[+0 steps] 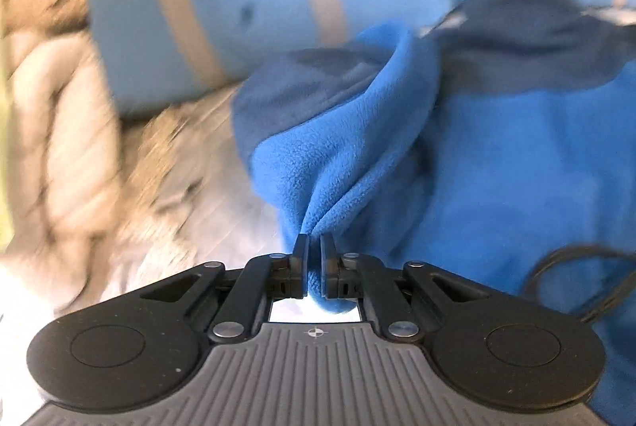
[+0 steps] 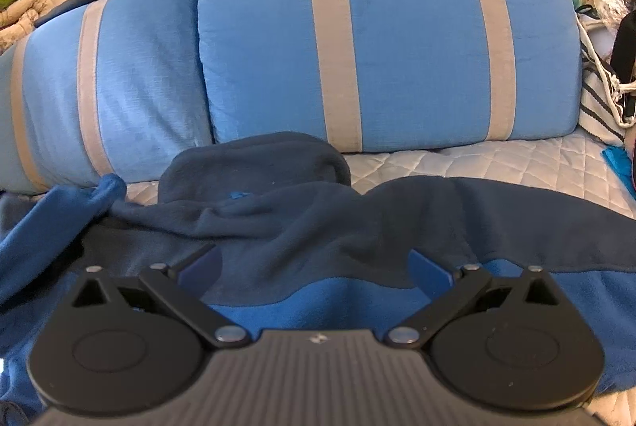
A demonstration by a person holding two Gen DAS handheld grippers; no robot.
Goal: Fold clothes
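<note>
**Left tongs pinch the fleece edge; right tongs wait spread over the collar**

Your left gripper (image 1: 314, 247) is clamped on a bunched edge of the bright blue fleece (image 1: 497, 167). The cloth fans up and away from the pinch in tight pleats, and a small lobe of it pokes out behind the pads, so the bite looks deep enough to carry the edge over for a fold. Everything to the left of these tongs is smeared, so I can only guess that the beige mass there is bedding. Ahead of them lies a striped blue pillow (image 1: 246, 8), and the fleece's navy band runs off to the upper right.

Your right gripper (image 2: 314, 267) stands wide apart, holding nothing. The fleece (image 2: 318, 303) passes under and between its jaws; the navy collar part lies just ahead of the tips and the bright blue body below them. My reading is that you keep it low here to pin or take the collar side while the left brings its edge across.

Beyond the right tongs two pillows (image 2: 397, 28) lean on the quilt (image 2: 497, 159), which the garment lies spread on.
</note>
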